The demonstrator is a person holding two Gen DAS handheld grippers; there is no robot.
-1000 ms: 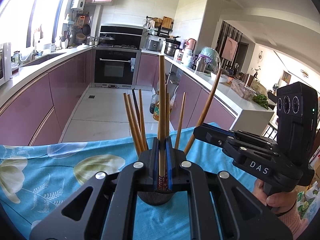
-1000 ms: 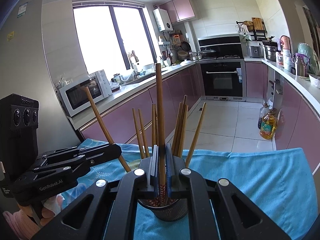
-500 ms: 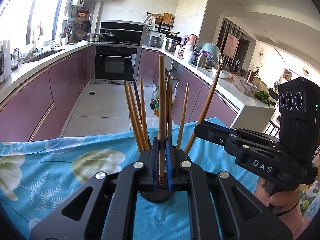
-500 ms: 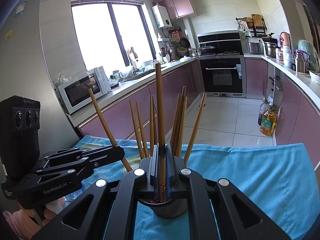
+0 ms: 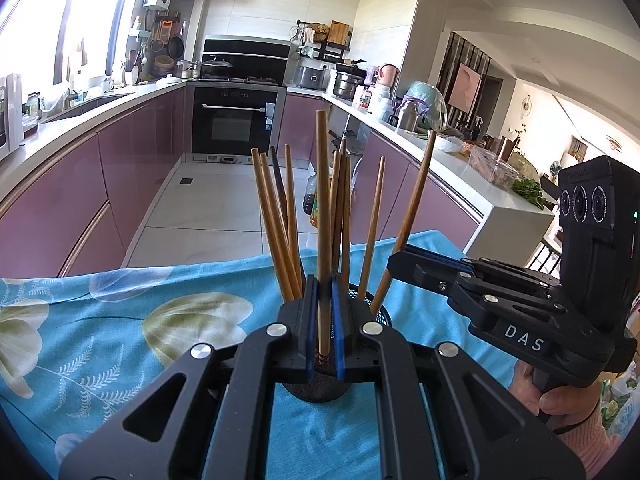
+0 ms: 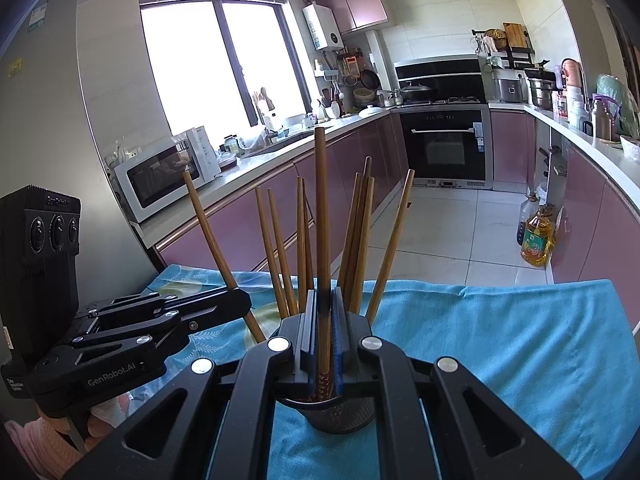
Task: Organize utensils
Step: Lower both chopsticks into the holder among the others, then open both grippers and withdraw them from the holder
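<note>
Chopsticks (image 5: 340, 216) stand fanned in a dark mesh holder (image 6: 340, 412) on the cloth-covered tabletop (image 6: 500, 340), their lower ends hidden. Each hand-held gripper, left (image 5: 323, 320) and right (image 6: 323, 332), is pinching one chopstick upright, blocking most of the holder.

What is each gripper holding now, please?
Left gripper: shut on one brown wooden chopstick.
Right gripper: shut on another brown wooden chopstick.
</note>
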